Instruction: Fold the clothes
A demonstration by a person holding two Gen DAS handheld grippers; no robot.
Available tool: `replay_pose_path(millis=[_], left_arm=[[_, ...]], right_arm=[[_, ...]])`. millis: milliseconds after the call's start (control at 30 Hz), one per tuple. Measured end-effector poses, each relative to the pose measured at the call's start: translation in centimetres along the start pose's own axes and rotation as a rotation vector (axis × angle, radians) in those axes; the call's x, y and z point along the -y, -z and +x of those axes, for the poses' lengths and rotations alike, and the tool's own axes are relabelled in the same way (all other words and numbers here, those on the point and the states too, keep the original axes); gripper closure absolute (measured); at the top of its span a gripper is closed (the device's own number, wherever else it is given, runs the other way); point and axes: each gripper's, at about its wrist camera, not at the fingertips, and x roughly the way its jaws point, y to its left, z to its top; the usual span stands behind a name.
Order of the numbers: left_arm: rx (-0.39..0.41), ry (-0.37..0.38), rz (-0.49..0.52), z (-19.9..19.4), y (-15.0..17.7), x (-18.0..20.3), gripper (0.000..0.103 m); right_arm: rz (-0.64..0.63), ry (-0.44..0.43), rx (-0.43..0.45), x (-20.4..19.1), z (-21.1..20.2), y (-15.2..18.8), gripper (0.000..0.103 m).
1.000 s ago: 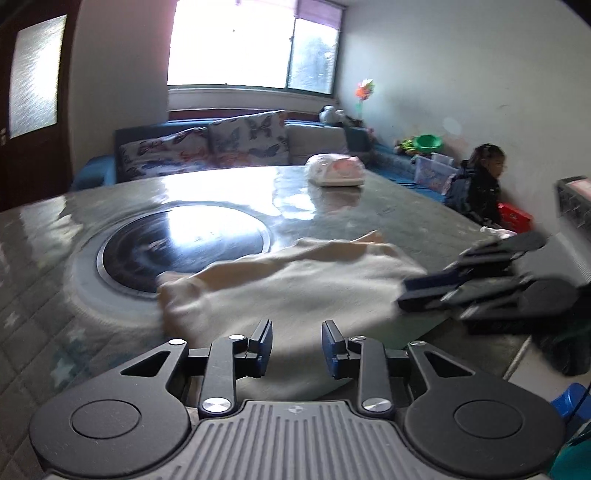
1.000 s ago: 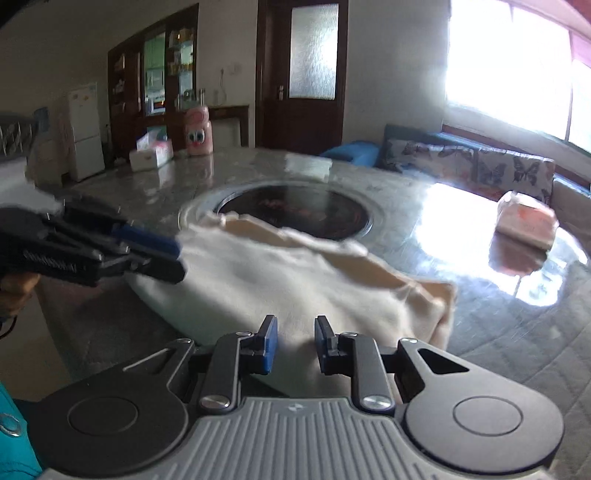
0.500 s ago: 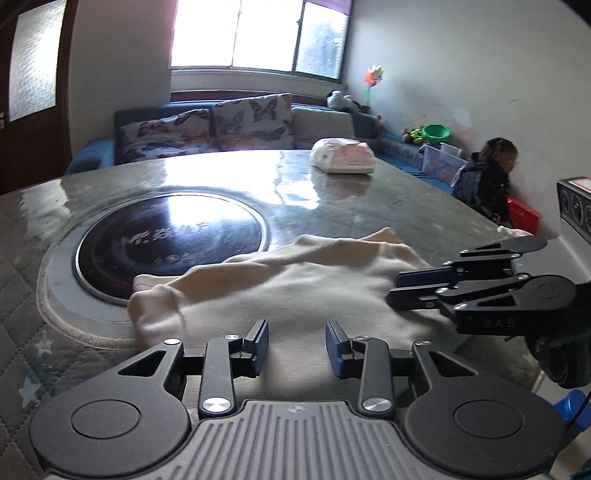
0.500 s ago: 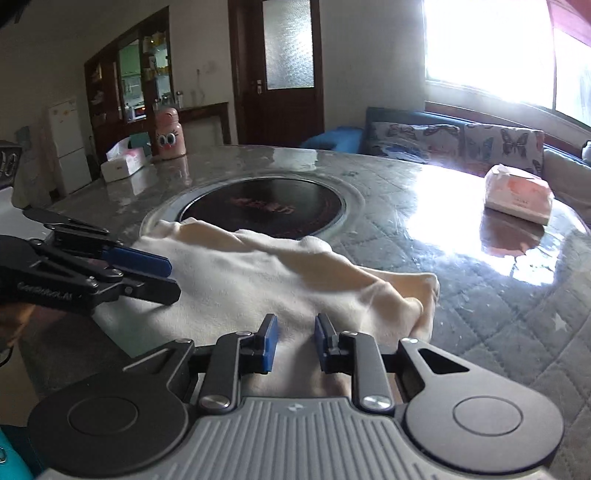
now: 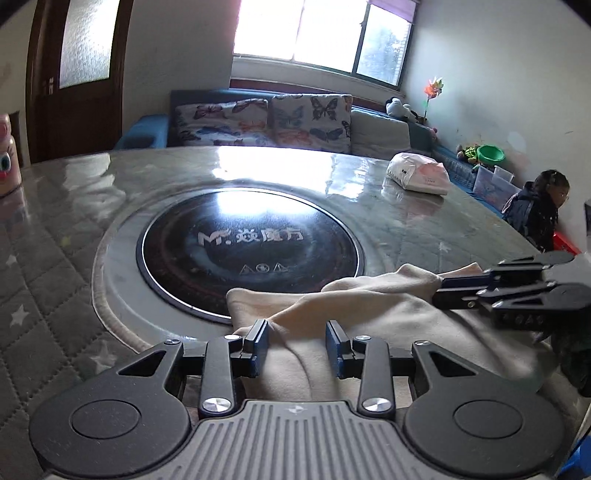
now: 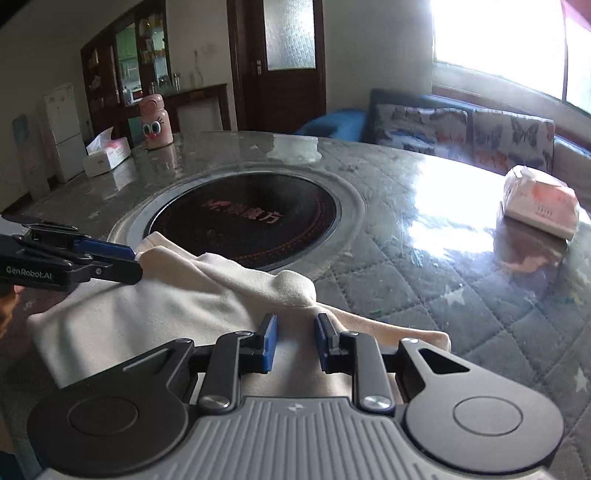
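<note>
Partly parted jaws, both over cream garment

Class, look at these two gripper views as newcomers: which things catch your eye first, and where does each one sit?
The cream garment lies crumpled at the near edge of the table, one end lapping onto the round black cooktop set in the table's middle. A pink-and-white tissue pack sits in the window glare on the far side, and a pink cartoon-eyed bottle stands near the door.

Sunlit window above sofa
</note>
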Motion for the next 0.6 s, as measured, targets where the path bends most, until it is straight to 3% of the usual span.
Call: replay_pose_path(millis=[200,367,600], left_arm=[[-0.013,-0.01,0.029,0.2,-0.2,0.2,0.063],[-0.017,-0.035,0.042,0.1,-0.2,0.9,0.058],[0.018,-0.079,0.094,-1.4,-0.2,3.2,0.051]], right_arm=[[0.003,0.003,0.056,0.1,-2.4,0.5,0.08],[-0.018,0.014,0.047,-0.1,-3.9,2.2,0.072],[-0.02,-0.011,0.121,-0.8,-4.9,4.5,0.058]])
